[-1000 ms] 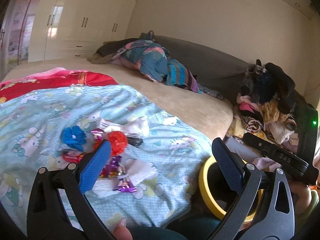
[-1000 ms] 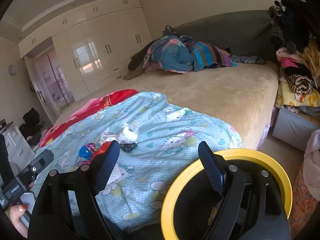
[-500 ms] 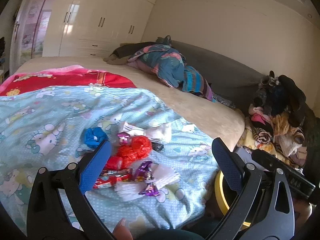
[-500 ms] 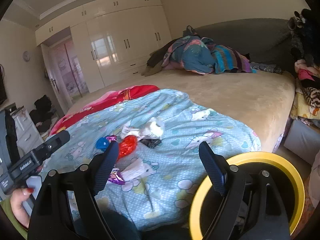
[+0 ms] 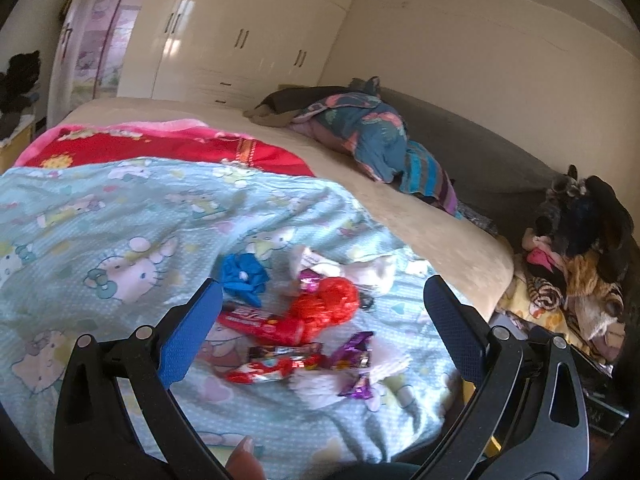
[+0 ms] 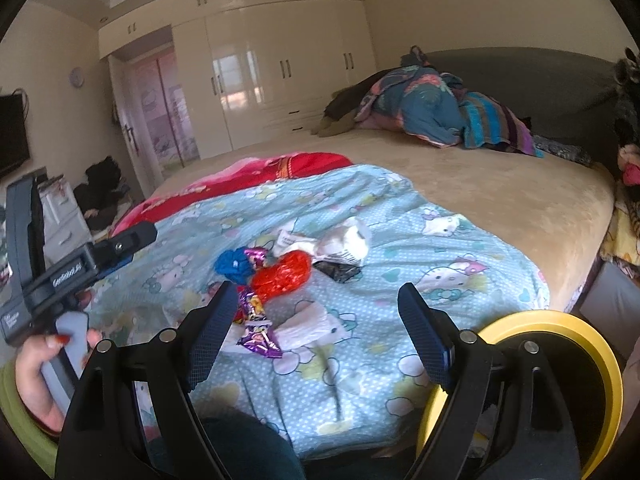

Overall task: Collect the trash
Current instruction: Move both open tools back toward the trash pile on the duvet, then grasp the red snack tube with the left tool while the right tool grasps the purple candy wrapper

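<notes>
A heap of trash lies on the light-blue Hello Kitty blanket (image 5: 100,216): a crumpled red wrapper (image 5: 332,304), a blue wad (image 5: 242,276), a red snack packet (image 5: 260,322), purple candy wrappers (image 5: 354,354), white tissues (image 5: 384,360) and white paper (image 6: 344,240). My left gripper (image 5: 320,332) is open and empty, just short of the heap. My right gripper (image 6: 316,328) is open and empty above the purple wrapper (image 6: 258,332) and tissue (image 6: 308,324). A yellow-rimmed bin (image 6: 568,360) stands beside the bed at lower right.
The bed (image 6: 500,184) carries a red blanket (image 5: 160,148) and a pile of bedding (image 5: 372,140) at the far side. Clothes (image 5: 576,248) are heaped to the right of the bed. White wardrobes (image 6: 280,64) line the far wall.
Both grippers have moved left and forward toward the trash heap. The heap now sits between the left fingers, and the yellow bin has slid to the right edge of both views.
</notes>
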{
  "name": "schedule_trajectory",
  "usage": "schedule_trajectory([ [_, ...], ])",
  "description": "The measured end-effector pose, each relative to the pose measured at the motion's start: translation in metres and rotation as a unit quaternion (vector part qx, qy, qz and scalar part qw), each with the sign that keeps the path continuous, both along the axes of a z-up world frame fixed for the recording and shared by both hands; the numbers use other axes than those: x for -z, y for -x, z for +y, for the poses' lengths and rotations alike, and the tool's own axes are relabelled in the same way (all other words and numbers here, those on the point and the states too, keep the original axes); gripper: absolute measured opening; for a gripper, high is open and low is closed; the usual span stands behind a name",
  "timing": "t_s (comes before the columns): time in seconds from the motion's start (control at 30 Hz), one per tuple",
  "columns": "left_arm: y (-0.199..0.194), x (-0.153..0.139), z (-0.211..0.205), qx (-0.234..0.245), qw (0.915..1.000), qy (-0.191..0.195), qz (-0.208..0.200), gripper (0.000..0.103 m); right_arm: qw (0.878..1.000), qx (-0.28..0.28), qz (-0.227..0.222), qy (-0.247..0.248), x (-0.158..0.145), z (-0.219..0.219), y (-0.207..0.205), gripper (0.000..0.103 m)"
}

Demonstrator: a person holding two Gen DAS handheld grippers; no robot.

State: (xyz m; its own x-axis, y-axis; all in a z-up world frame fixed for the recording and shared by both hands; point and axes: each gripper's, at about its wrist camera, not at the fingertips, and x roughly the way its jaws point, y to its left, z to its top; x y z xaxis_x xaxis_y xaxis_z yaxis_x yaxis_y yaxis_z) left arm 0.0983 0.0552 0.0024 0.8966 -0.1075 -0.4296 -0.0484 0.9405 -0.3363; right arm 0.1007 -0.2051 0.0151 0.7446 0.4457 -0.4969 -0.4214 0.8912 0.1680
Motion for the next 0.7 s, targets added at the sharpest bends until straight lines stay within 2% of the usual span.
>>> schedule_trajectory([
  [0.23,-0.006,0.016,0.028,-0.023,0.9992,0.021,0.026,0.092,0.999,-0.029,0.005,0.026,0.01,0.027,-0.008,0.08],
  [0.33,-0.011,0.029,0.041,-0.023,0.9974,0.05,0.047,0.092,0.998,-0.039,0.007,0.04,0.015,0.038,-0.012,0.08],
  [0.47,-0.015,0.042,0.052,-0.025,0.9951,0.068,0.068,0.092,0.997,-0.057,0.012,0.059,0.022,0.053,-0.019,0.08],
  [0.7,-0.029,0.068,0.061,-0.014,0.9865,0.113,0.117,0.068,0.993,-0.087,0.036,0.077,0.036,0.072,-0.031,0.078],
])
